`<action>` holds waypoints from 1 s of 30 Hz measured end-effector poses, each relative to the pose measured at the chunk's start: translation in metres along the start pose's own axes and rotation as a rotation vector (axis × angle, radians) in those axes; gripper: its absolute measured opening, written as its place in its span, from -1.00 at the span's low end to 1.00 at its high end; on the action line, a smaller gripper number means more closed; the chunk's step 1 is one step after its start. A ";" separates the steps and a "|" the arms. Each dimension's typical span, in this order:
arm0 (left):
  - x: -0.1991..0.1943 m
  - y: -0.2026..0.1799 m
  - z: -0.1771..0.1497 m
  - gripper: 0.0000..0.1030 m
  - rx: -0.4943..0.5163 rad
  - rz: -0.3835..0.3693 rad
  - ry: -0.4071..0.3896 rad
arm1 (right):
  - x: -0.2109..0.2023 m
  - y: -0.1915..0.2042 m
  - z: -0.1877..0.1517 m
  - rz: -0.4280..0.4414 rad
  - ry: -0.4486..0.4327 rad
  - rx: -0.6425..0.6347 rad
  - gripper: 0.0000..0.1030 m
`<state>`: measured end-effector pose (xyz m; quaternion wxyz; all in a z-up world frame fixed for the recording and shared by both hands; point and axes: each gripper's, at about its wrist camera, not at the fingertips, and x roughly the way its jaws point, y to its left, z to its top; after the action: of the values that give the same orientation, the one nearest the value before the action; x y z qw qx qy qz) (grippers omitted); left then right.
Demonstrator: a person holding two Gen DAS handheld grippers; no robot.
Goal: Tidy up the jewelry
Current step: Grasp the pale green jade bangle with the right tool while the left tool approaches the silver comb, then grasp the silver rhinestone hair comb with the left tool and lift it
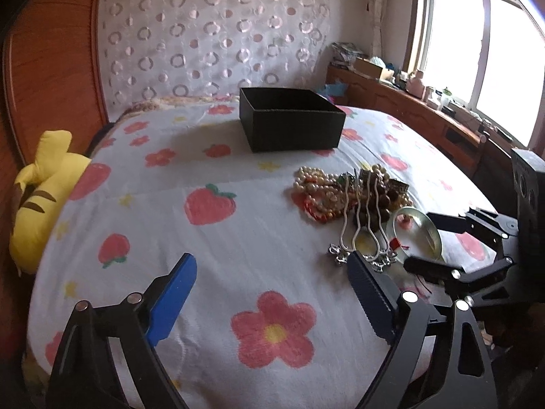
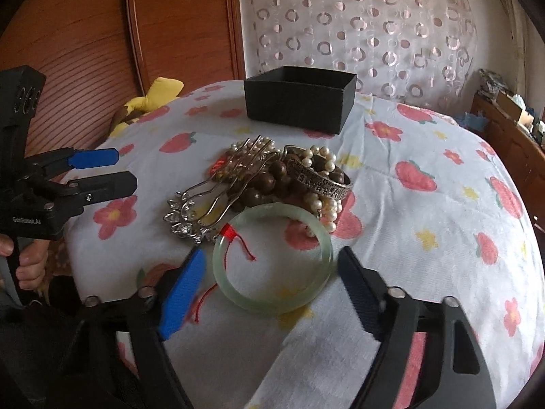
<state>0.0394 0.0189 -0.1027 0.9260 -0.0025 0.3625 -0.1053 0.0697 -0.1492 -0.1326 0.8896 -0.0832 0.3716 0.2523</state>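
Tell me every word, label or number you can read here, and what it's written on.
"GenRobot.AI", or close to it, in small blurred print: on the black body of the left gripper, seen in the right wrist view.
Raised characters on the silver cuff bracelet: too small to read.
The black box shows no print.

Two handheld black grippers. Left gripper [image 1: 272, 293]: angular black linkage arms, round silver pivot screws, one bright blue finger pad [image 1: 173, 300] at 7 o'clock, a darker navy ribbed pad at 5 o'clock. Right gripper [image 2: 269, 293]: same black frame and silver screws, blue ribbed pad at 7 o'clock, dark navy one at 5 o'clock. Seen from the right wrist at 9 o'clock, a black boxy body with small round holes and pale lettering, too small to read surely; bare skin of the person's left hand [image 2: 27, 262] underneath.
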 end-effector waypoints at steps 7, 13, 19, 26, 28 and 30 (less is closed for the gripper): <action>0.003 -0.011 0.000 0.65 0.023 -0.061 0.024 | -0.015 -0.011 -0.006 0.001 -0.020 -0.015 0.43; 0.017 -0.036 0.007 0.58 0.085 -0.128 0.062 | -0.034 -0.023 -0.010 -0.018 -0.053 0.001 0.43; 0.036 -0.052 0.012 0.39 0.117 -0.140 0.111 | -0.043 -0.033 -0.011 -0.029 -0.078 0.008 0.43; 0.039 -0.063 0.012 0.37 0.136 -0.155 0.115 | -0.047 -0.043 -0.012 -0.059 -0.088 0.023 0.43; 0.039 -0.067 0.012 0.37 0.145 -0.159 0.114 | -0.046 -0.044 -0.012 -0.064 -0.087 0.028 0.43; 0.043 -0.070 0.012 0.37 0.158 -0.145 0.122 | -0.045 -0.046 -0.013 -0.067 -0.086 0.035 0.43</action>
<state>0.0644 -0.0587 -0.1170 0.8895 0.0504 0.4076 -0.2002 0.0581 -0.2109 -0.1116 0.9140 -0.0693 0.3343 0.2193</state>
